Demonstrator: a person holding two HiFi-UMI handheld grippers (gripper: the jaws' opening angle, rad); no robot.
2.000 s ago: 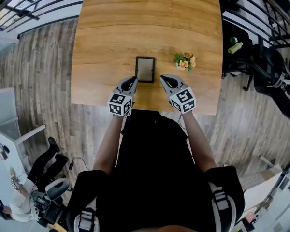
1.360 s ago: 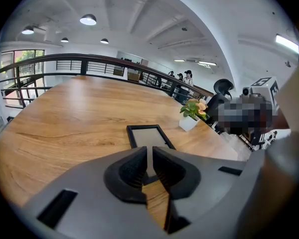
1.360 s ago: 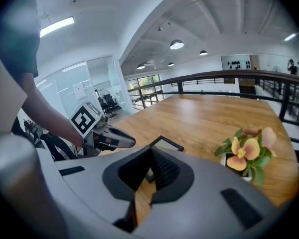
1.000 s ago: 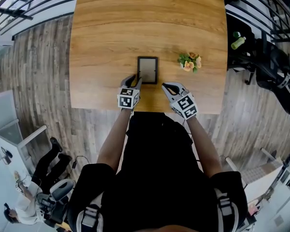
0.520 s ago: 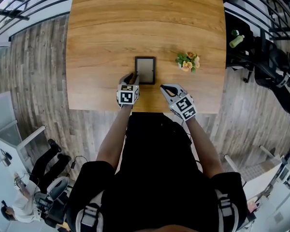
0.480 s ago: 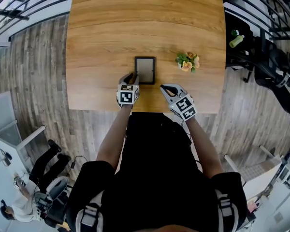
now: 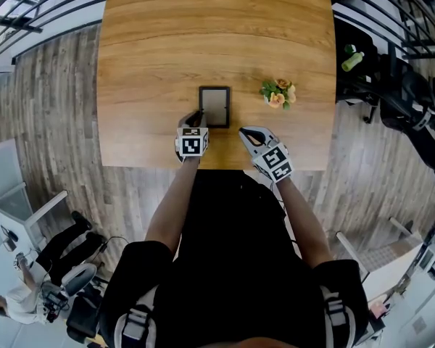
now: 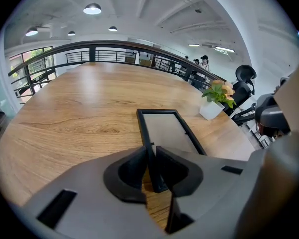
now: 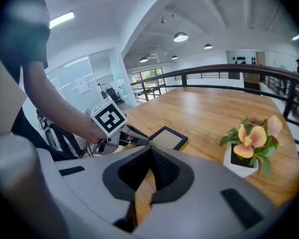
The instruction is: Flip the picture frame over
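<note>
Lying flat near the front edge of the table [image 7: 203, 35]: the frame [image 7: 214, 106]. Just closing and now pinching its near left corner: the left gripper [image 7: 197, 114]. Shut tight on nothing, close by: the right gripper [image 7: 243, 131]. Looks ready to lift and flip.

left gripper [image 7: 196, 116]: has come forward to the picture frame [image 7: 214, 106], at its near left corner
jaws: have just been closing onto its left edge

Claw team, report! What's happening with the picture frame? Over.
Left claw just closing on picture frame, near left edge. Right claw shut, empty. Frame flat on table, not flipped yet. Flower pot off to the right, nothing blocking.
</note>
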